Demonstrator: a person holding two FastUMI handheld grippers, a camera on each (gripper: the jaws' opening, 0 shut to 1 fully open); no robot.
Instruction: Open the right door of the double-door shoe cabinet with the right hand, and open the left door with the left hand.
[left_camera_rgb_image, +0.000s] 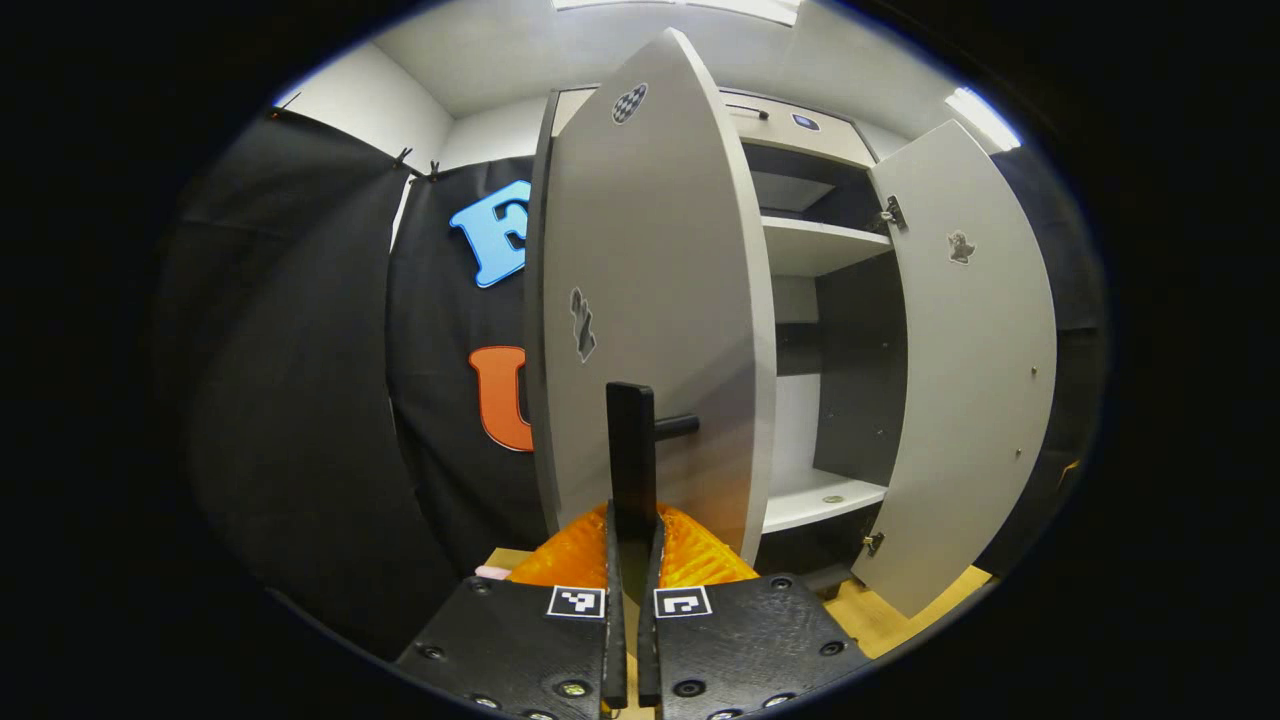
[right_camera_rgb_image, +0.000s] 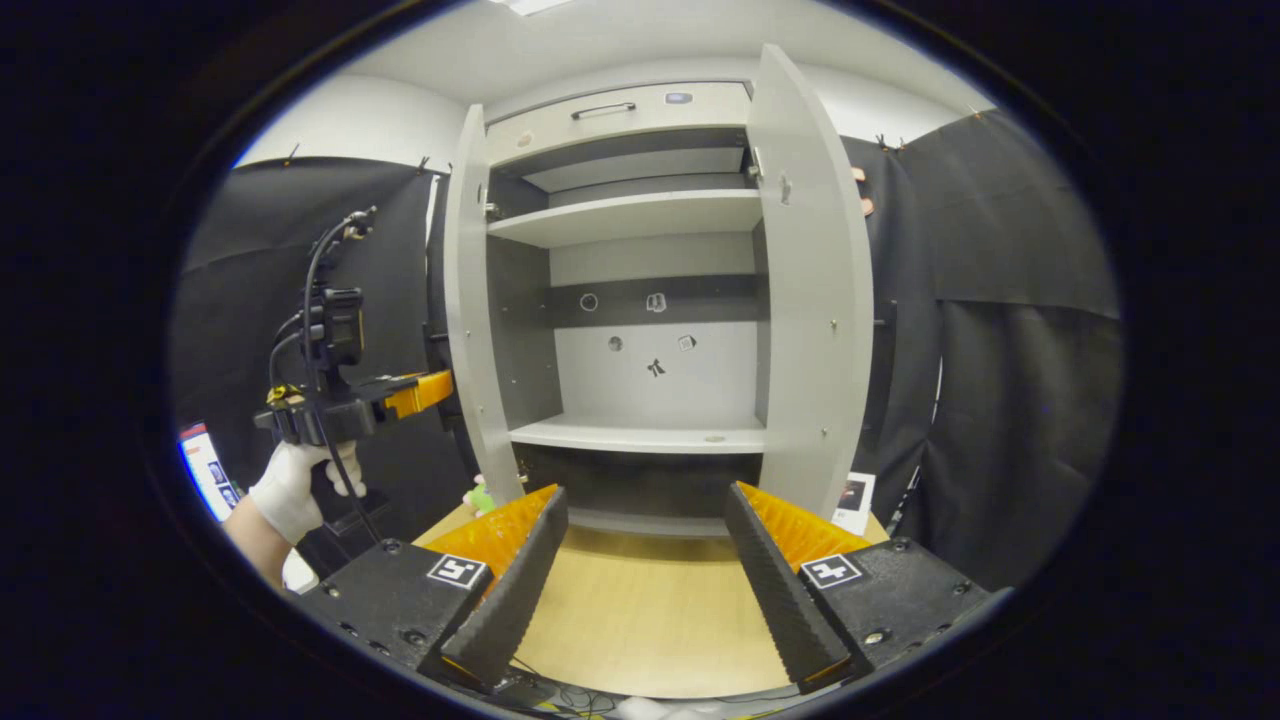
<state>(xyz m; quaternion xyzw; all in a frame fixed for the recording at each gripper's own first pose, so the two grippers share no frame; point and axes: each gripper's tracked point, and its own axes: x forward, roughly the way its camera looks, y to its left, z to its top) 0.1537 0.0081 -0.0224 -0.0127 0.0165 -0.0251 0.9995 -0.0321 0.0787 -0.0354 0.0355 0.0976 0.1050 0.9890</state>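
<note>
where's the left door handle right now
In the left gripper view, the black handle stands upright at centre bottom, on the swung-out left door, pinched between the left claw fingers, with the open right door farther right.

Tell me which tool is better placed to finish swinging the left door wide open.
Left. The left tool is shut on the black handle of the left door. The right tool is open, apart from both doors, and the right door already stands open.
</note>
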